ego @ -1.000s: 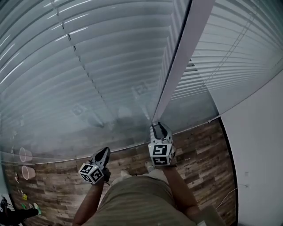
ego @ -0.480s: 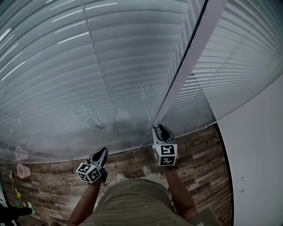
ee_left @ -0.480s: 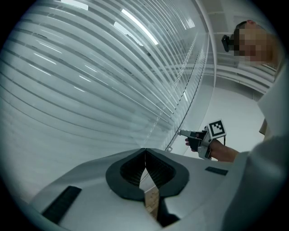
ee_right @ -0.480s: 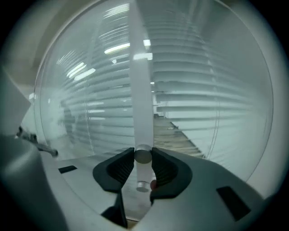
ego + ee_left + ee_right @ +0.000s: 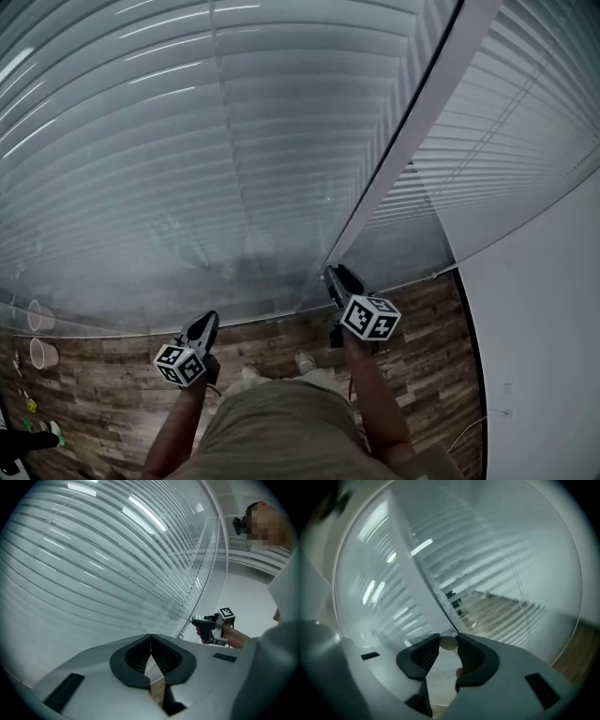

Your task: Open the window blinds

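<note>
My right gripper has its fingers clamped on the round end of the wand — the blinds cover the window just ahead. The left gripper hangs alongside, fingers pressed together, empty.

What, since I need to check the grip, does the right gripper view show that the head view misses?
Only the right gripper view: the right gripper's jaws closed on a small pale round rod, probably the blinds' control rod seen end-on.
Only the head view: the left gripper at lower left, and the white wall at the right.
Both: the slatted blinds, the white post between the two windows, and the wooden floor.
</note>
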Demonstrator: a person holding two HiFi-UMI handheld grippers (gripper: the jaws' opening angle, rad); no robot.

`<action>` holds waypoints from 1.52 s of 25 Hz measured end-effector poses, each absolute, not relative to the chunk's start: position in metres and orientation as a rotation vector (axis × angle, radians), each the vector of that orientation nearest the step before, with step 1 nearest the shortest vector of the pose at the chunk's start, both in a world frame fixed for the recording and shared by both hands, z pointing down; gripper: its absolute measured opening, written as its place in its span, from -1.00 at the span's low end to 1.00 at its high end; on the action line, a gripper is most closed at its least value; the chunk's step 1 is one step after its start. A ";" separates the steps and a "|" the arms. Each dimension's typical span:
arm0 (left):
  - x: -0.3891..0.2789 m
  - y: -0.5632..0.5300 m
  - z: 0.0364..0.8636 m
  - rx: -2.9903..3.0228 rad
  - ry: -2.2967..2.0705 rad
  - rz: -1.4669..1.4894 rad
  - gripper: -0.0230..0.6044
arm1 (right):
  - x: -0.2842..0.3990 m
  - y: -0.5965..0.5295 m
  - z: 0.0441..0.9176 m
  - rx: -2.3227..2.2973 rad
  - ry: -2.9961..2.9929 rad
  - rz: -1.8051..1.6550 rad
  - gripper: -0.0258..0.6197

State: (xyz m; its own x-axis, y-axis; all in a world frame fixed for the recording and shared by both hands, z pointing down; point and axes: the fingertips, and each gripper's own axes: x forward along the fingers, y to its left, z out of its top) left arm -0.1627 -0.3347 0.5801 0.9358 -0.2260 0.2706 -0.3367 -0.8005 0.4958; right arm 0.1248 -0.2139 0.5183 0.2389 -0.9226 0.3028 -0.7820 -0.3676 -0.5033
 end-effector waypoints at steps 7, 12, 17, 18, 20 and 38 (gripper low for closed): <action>-0.157 -0.328 0.579 2.517 -0.396 0.260 -0.88 | 0.138 -0.211 0.523 -1.491 1.287 -1.092 -0.52; -0.163 -0.323 0.577 2.515 -0.411 0.258 -0.88 | 0.129 -0.199 0.506 -2.412 1.709 -0.652 -0.39; -0.166 -0.317 0.581 2.503 -0.426 0.263 -0.88 | 0.116 -0.209 0.501 -2.903 1.945 -0.256 -0.41; -0.167 -0.315 0.580 2.502 -0.428 0.262 -0.88 | 0.112 -0.212 0.500 -2.967 1.985 -0.178 -0.44; -0.171 -0.312 0.577 2.501 -0.432 0.256 -0.88 | 0.103 -0.215 0.499 -3.037 2.029 -0.078 -0.53; -0.168 -0.304 0.581 2.486 -0.478 0.242 -0.88 | 0.107 -0.215 0.494 -2.995 1.986 -0.136 -0.69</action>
